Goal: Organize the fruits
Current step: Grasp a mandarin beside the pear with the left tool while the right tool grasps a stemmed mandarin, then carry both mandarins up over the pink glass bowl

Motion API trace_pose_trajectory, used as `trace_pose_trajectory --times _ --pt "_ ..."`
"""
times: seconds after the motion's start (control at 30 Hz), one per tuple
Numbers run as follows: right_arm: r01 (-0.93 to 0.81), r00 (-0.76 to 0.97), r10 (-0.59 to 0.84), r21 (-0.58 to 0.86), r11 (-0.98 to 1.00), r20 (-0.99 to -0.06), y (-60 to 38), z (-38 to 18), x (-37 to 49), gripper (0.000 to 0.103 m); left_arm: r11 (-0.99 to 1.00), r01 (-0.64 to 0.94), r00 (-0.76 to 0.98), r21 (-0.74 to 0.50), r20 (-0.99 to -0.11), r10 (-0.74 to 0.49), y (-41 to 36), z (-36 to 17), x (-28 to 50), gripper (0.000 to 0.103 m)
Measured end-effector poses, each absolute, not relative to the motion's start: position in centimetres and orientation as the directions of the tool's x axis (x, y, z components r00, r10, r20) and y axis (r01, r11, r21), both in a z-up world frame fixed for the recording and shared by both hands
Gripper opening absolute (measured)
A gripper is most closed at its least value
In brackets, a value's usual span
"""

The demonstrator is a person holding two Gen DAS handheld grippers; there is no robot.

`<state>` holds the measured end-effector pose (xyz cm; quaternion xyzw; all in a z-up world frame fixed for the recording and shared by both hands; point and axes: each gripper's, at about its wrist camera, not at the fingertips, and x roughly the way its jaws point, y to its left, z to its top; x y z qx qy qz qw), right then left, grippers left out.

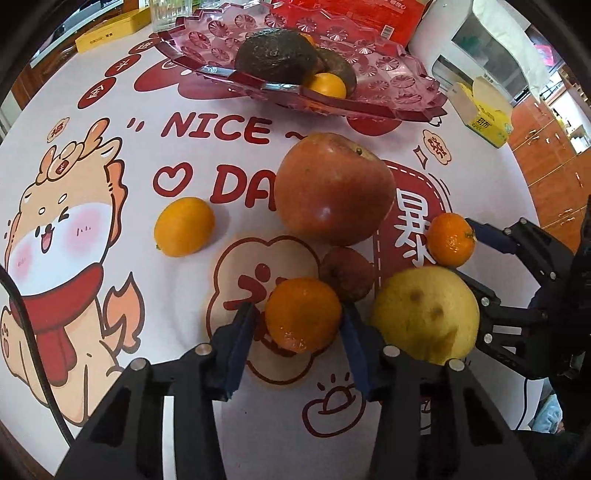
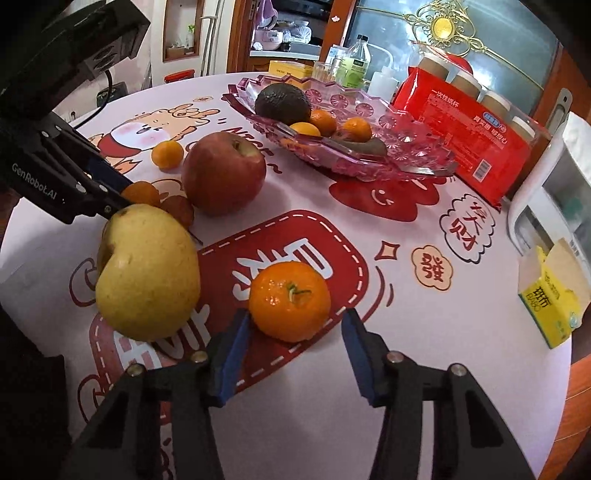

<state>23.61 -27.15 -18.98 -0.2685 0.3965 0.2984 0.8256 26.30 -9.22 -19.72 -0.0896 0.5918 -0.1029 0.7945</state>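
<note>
My left gripper (image 1: 297,325) is shut on a mandarin (image 1: 303,314), a blue pad against each side; the right wrist view shows this gripper (image 2: 122,195) on that mandarin (image 2: 142,194). My right gripper (image 2: 295,321) is open around a second mandarin (image 2: 290,301): the left pad touches it and a gap shows at the right pad. Both fruits rest on the printed tablecloth. A red apple (image 1: 334,188), a yellow pear (image 1: 424,314), a small dark red fruit (image 1: 347,273) and a small yellow-orange fruit (image 1: 184,227) lie nearby. The pink glass tray (image 2: 406,147) holds an avocado (image 2: 282,101) and small oranges.
A red package (image 2: 472,136) lies behind the tray. A yellow box (image 2: 554,299) and a white appliance (image 2: 546,177) stand at the table's right edge. Bottles (image 2: 354,62) stand at the back, and a drinking glass (image 1: 170,11) stands at the tray's far left.
</note>
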Motion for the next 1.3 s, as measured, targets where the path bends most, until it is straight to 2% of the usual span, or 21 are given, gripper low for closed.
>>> trace_pose_trajectory --times 0.03,0.3,0.7,1.1,1.3 --pt "-0.709 0.502 0.285 -0.2 0.676 -0.816 -27.1 -19.0 23.6 0.044 0.959 0.057 0.277 -0.278 -0.918 -0.282 -9.2 -19.7 26.3 0.039" --pt "-0.681 0.49 0.287 -0.156 0.716 -0.823 -27.0 -18.8 24.1 0.044 0.955 0.044 0.293 -0.292 -0.91 -0.292 -8.9 -19.8 26.0 0.038" --pt "-0.534 0.481 0.249 -0.056 0.844 -0.841 -27.7 -18.0 24.1 0.042 0.964 -0.024 0.373 -0.265 -0.897 -0.238 -6.2 -17.6 24.1 0.037" --pt "-0.44 0.559 0.22 -0.062 0.896 -0.799 -27.2 -14.0 23.4 0.042 0.97 -0.026 0.401 -0.241 -0.892 -0.211 -3.4 -14.8 23.4 0.037" --pt "-0.409 0.567 0.192 -0.071 0.91 -0.801 -26.0 -12.4 23.3 0.042 0.977 0.003 0.433 -0.215 -0.88 -0.195 -1.6 -11.5 24.7 0.037"
